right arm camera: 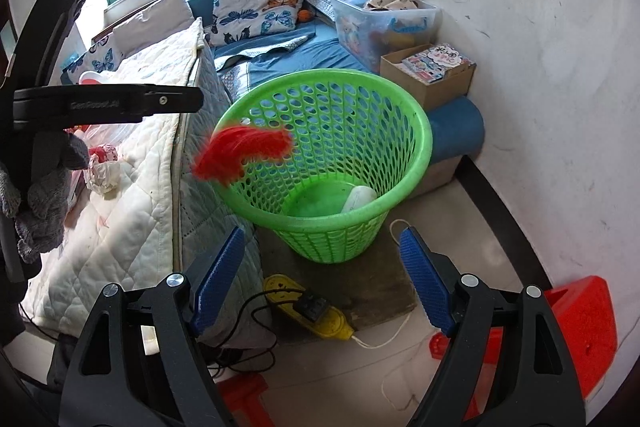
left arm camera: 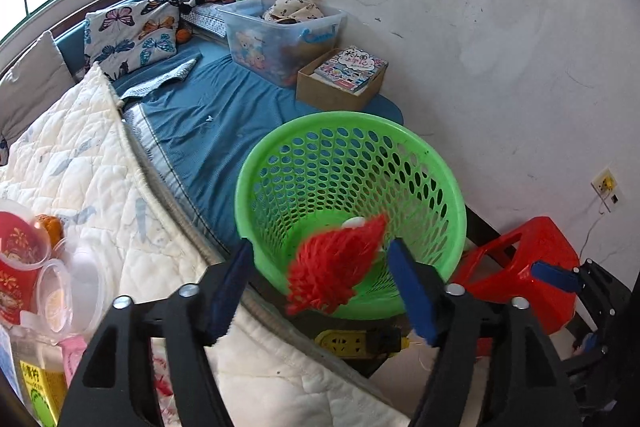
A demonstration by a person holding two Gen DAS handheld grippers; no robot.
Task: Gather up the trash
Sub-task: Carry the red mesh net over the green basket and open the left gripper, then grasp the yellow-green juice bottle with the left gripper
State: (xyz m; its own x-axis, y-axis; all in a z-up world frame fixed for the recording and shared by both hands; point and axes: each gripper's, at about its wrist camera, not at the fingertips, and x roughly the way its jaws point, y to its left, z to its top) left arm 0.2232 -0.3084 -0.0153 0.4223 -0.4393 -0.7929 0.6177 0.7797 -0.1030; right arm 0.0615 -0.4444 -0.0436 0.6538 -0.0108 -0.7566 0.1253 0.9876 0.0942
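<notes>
nearest in the left wrist view, the left hand-held gripper (left arm camera: pixel 316 287) has its blue pads spread wide with nothing pressed between them. the red fluffy tuft (left arm camera: pixel 334 263) is blurred and loose just beyond the tips, right over the mouth of the green basket (left arm camera: pixel 440 171). it looks released, on its way in. no earlier view is given, so only the open stance can be called.

the right wrist view shows the same red tuft (right arm camera: pixel 244 155) at the basket's near-left rim (right arm camera: pixel 240 111), partly across the edge, so whether it clears the rim is a judgement, not a certainty. the right hand-held gripper (right arm camera: pixel 322 283) is open and empty too, hanging near over the yellow power strip (right arm camera: pixel 312 311), probably waiting its turn.

the basket stands on the floor tight against the bed (right arm camera: pixel 152 155), which keeps each drop short from the quilt. a white object (right arm camera: pixel 358 199) already lies in its bottom. more candidates lie at the left on the quilt: a crumpled paper (right arm camera: pixel 102 177) and clear plastic cups (left arm camera: pixel 60 291).
</notes>
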